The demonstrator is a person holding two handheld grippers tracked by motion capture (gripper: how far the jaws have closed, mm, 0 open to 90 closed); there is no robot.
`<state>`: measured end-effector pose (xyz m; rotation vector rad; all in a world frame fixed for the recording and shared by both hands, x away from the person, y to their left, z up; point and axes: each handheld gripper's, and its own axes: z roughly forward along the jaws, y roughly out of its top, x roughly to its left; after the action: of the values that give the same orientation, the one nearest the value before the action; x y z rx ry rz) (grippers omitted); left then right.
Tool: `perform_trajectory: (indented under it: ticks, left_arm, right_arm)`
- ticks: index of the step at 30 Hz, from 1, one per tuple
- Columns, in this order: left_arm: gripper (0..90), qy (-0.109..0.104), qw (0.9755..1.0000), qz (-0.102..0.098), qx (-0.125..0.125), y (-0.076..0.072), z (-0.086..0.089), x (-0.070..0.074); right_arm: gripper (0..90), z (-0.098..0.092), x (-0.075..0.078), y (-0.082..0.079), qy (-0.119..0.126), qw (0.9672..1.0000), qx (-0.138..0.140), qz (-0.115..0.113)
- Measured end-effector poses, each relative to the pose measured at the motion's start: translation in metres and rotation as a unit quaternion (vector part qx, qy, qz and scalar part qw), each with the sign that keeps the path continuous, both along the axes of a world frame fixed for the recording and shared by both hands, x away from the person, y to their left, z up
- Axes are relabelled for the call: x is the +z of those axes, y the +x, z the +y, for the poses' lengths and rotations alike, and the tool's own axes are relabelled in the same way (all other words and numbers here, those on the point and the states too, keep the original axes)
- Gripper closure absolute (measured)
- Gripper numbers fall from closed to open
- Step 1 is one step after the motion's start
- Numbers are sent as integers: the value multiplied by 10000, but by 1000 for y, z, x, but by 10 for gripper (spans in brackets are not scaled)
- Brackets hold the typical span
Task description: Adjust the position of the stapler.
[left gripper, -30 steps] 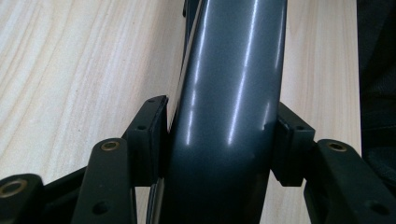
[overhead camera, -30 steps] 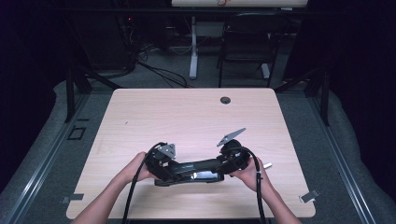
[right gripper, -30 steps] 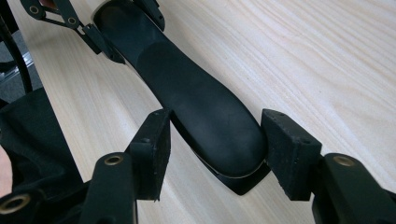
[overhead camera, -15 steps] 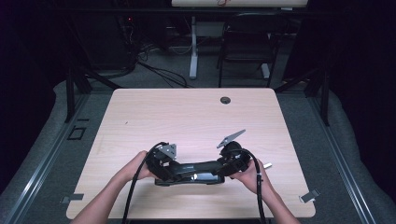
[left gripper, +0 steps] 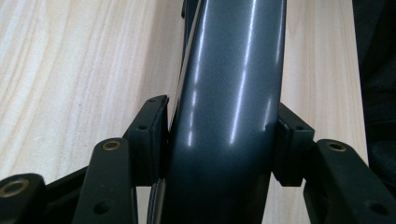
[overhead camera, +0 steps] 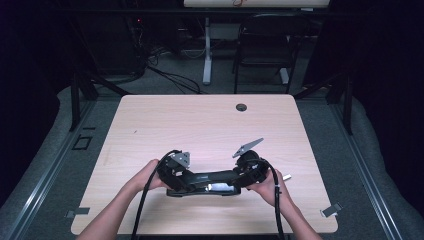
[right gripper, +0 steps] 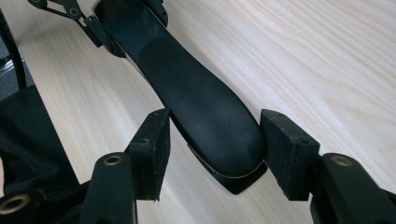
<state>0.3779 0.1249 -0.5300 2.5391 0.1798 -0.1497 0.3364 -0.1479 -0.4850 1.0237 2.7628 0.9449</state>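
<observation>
A long black object [overhead camera: 210,177] lies crosswise near the front of the pale wooden table [overhead camera: 200,130]. My left gripper [overhead camera: 181,179] grips its left end, my right gripper [overhead camera: 241,180] its right end, each held by a hand. In the left gripper view the object's glossy dark grey body [left gripper: 229,93] is clamped between both pads [left gripper: 152,135], with the left gripper [left gripper: 219,140] shut on it. In the right gripper view the matte black rounded end [right gripper: 205,107] sits between the pads [right gripper: 285,144] of the right gripper [right gripper: 217,147], which close against its sides just above the tabletop.
A round cable hole [overhead camera: 241,107] lies near the table's far edge. A small white piece [overhead camera: 286,176] rests by the right hand. Beyond the table stand a chair [overhead camera: 260,45] and a desk leg [overhead camera: 206,50]. Cables trail from both grippers toward the front edge.
</observation>
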Motion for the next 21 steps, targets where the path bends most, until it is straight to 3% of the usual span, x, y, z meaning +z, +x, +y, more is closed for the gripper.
perform_trajectory:
  ticks: [17, 21]
  left_arm:
    - [457, 36, 10000, -31, 38, 6, -3, 0]
    - [450, 61, 9998, -169, 86, 3, -4, 0]
  right_arm:
    - [447, -2, -1, 5, 2, 10000, 5, -85]
    - [448, -3, -1, 5, 4, 9999, 55, -98]
